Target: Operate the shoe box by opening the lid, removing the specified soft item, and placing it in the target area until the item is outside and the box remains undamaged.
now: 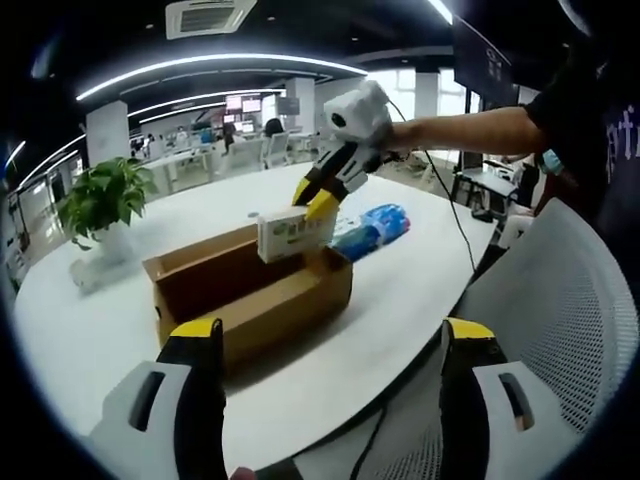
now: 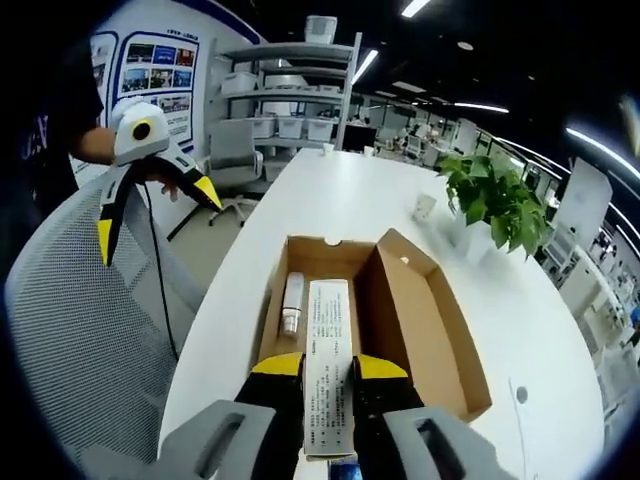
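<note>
Open-plan office, big round white table (image 1: 90,330) with an open brown cardboard shoe box (image 1: 250,285) on it, lid flipped back. Right gripper (image 2: 328,375) is clamped on a flat white rectangular packet with printed text (image 2: 328,385), held just above the box's near end. Left gripper (image 1: 325,355) hangs off the table edge, jaws spread wide, holding nothing. Small white bottle (image 2: 292,305) lies inside the box. Blue plastic package (image 1: 375,228) sits behind the box; green potted plant (image 1: 105,205) stands further along the table.
</note>
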### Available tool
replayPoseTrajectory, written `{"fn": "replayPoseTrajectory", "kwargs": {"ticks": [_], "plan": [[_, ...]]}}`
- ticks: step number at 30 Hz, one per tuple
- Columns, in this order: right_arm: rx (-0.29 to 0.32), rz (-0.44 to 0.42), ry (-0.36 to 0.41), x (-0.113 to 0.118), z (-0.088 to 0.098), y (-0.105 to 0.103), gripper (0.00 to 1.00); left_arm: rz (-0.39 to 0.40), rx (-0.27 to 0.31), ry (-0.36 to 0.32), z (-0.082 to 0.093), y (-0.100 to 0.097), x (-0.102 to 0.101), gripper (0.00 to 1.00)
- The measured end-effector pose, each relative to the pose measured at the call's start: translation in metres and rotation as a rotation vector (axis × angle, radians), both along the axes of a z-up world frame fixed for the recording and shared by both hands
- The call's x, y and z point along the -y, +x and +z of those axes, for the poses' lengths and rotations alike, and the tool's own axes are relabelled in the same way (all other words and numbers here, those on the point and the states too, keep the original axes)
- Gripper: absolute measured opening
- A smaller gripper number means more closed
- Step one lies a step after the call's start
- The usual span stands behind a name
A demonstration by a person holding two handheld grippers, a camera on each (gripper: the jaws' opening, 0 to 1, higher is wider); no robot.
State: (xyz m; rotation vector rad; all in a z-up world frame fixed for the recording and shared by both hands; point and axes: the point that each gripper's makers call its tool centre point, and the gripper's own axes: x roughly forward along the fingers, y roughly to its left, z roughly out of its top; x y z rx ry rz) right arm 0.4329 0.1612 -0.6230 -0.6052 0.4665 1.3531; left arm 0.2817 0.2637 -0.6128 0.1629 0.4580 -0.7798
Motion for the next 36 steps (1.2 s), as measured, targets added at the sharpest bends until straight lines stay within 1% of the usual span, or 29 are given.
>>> {"fn": "replayPoseTrajectory", "kwargs": {"ticks": [5, 13, 22, 27, 36], "plan": [[0.011, 0.004, -0.003, 0.012, 0.009, 0.001, 0.13, -0.007, -0.002, 0.003, -0.001, -0.001, 0.001, 0.93], [0.025, -0.011, -0.009, 0.037, 0.015, 0.01, 0.13, -0.018, 0.006, 0.01, -0.001, -0.001, 0.002, 0.99], [0.042, -0.034, -0.017, 0.07, 0.018, 0.025, 0.13, -0.022, 0.002, -0.01, 0.0, -0.001, 0.003, 0.99], [0.051, -0.048, -0.024, 0.085, 0.019, 0.027, 0.13, -0.021, 0.005, -0.009, 0.001, -0.001, 0.003, 0.99], [0.066, -0.082, -0.053, 0.117, 0.012, 0.039, 0.13, -0.014, 0.001, -0.008, 0.0, 0.0, 0.003, 0.98]]}}
